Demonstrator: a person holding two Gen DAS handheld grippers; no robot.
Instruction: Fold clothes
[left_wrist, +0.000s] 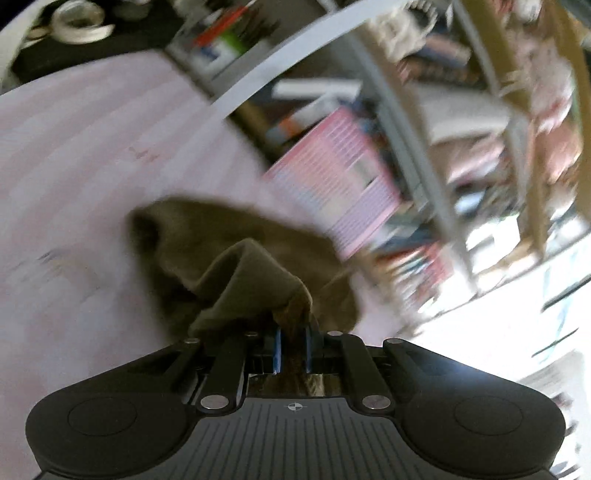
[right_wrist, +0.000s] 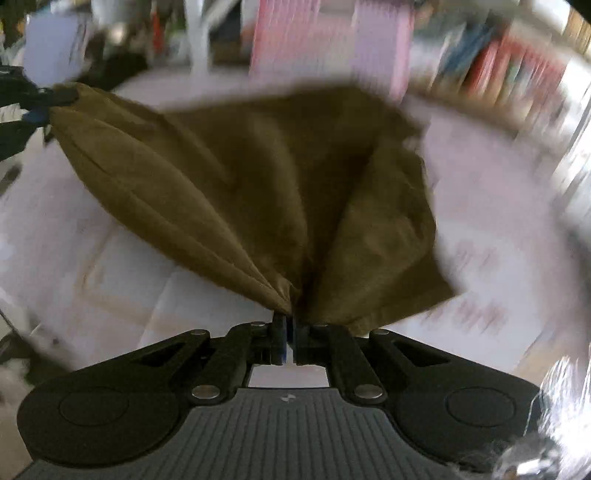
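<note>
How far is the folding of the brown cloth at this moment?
Done: both claws have a grip. The left claw is shut on a bunched edge of the brown cloth, and the right claw is shut on another edge. In hand: the cloth hangs stretched between them above the pale pink surface. Left: no neat fold shows yet; the cloth must still be laid down and folded.

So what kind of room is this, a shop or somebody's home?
Most likely a home, perhaps a bedroom or study. Crowded bookshelves stand behind a surface under a pale striped sheet, and an olive-brown garment is being folded on it. The blur hides finer detail.
</note>
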